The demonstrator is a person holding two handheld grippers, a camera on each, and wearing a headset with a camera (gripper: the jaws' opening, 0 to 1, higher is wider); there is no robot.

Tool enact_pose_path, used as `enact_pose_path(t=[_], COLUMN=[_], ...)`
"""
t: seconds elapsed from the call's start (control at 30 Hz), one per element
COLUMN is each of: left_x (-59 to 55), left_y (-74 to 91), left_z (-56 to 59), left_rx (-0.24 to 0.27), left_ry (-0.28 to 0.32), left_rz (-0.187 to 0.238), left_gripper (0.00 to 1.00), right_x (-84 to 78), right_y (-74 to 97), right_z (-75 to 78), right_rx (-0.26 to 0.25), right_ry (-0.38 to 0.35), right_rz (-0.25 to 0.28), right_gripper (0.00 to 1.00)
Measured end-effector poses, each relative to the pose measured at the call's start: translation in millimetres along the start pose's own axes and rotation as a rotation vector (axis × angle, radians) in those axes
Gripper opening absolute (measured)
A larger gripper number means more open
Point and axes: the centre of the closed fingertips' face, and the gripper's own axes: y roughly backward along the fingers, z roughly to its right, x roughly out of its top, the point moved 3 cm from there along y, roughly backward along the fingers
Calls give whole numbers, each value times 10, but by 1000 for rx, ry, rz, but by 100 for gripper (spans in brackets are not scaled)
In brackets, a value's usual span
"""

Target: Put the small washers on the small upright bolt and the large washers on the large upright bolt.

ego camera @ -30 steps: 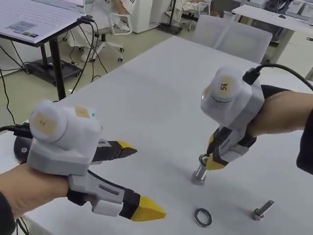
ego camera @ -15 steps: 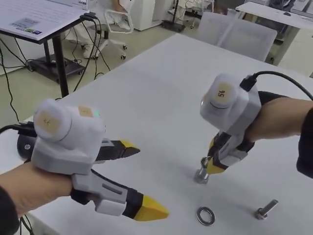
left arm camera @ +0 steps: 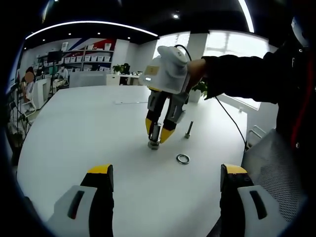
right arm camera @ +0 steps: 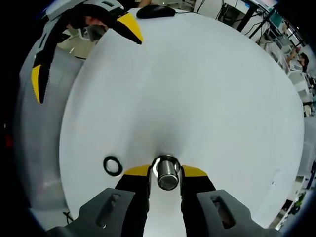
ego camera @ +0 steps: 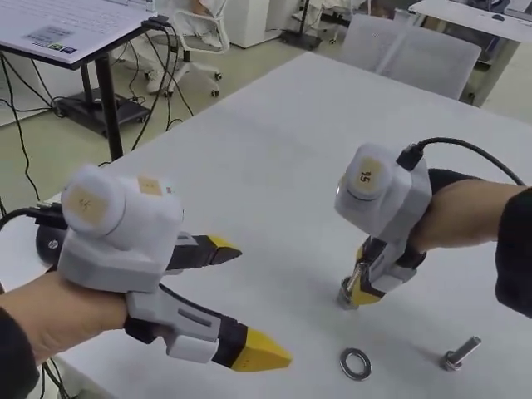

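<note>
Right gripper (ego camera: 363, 287): jaws narrow, pinching 1 large washer (ego camera: 357, 273) right at the top of the large upright bolt (ego camera: 345, 296), which stands mid-table (ego camera: 274, 150), toward the near edge. 1 more washer (ego camera: 355, 363) lies flat close to the near edge, between the large bolt and the small bolt (ego camera: 460, 352), touching neither. Left gripper (ego camera: 241, 299): jaws wide, nothing held, hovering over the near-left part of the table, well apart from the bolts.

White table (ego camera: 283, 150), L gripper (ego camera: 249, 303) white-grey body, black jaws w/ yellow tips, R gripper (ego camera: 362, 291) same colours, beige round sticker w/ dark digits, silver upright bolt (right arm camera: 168, 174), silver washer (ego camera: 356, 363) & small bolt (ego camera: 460, 353), black sleeve (ego camera: 515, 249), black cable (ego camera: 465, 150).
</note>
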Motion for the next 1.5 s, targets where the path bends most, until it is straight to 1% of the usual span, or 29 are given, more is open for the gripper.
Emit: enact_pose_path(t=[0.03,0.07,0.27,0.47,0.67,0.83,1.03,1.17,1.33,1.43,1.5], left_x=[-2,-6,-14,-21,-23,-23,-20,-15,-8,0,10], left_y=[0,1,7,9,8,13,-2,-12,-19,-17,-13], left_z=[2,4,7,12,23,15,17,20,26,30,30], left_rx=[0,0,2,3,0,0,-4,-8,-10,-11,-9], left_ry=[1,1,4,5,3,1,-3,-5,-8,-10,-12], left_rz=[0,-1,-2,-2,-5,-7,-12,-13,-16,-16,-15], left_gripper=[90,90,89,89,89,89,90,90,90,90,90], right_x=[-11,-3,-17,-11,-29,-61,-141,-176,-250,-269,-274], right_y=[-5,-10,-81,-76,-96,-70,-12,37,75,110,132], right_z=[-7,-3,-10,-4,-5,-11,-11,-43,-80,-99,-138], right_rx=[3,4,10,15,9,13,3,-1,-5,-13,-16], right_ry=[-11,2,6,2,13,5,-20,-35,-52,-59,-60], right_rz=[-8,-3,-25,-18,-29,-26,-15,-2,0,5,9], right_gripper=[24,24,24,24,25,26,28,30,30,31,31])
